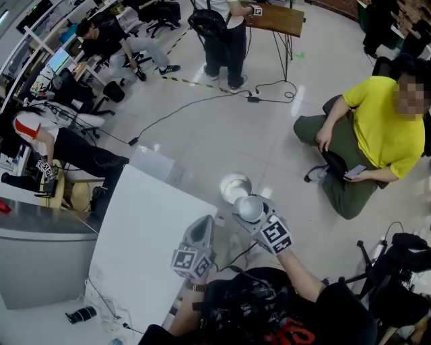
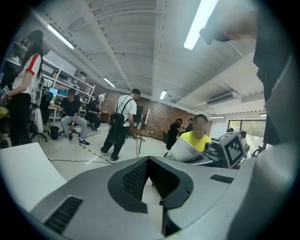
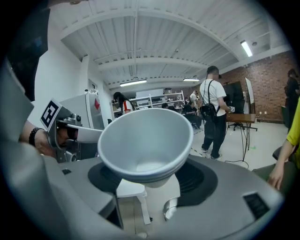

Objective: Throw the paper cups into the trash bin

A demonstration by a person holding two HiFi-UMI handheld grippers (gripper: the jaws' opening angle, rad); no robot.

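Note:
My right gripper (image 1: 244, 202) is shut on a nested stack of white paper cups (image 1: 235, 186), held over the pale floor just past the white table's corner. In the right gripper view the cups (image 3: 145, 140) tilt their open mouth toward the camera, and the right gripper (image 3: 150, 177) has its dark pads on either side of their base. My left gripper (image 1: 202, 229) hovers over the table's (image 1: 141, 249) right edge with its tips together and nothing in them. In the left gripper view the left gripper (image 2: 149, 160) meets at the tips, and the cups (image 2: 186, 151) show to the right. No trash bin shows in any view.
A seated person in a yellow shirt (image 1: 377, 128) is close on the right. A standing person with a backpack (image 1: 222, 34) is by a wooden table (image 1: 276, 20). Cables (image 1: 188, 108) cross the floor ahead. A grey counter (image 1: 40, 249) stands at the left.

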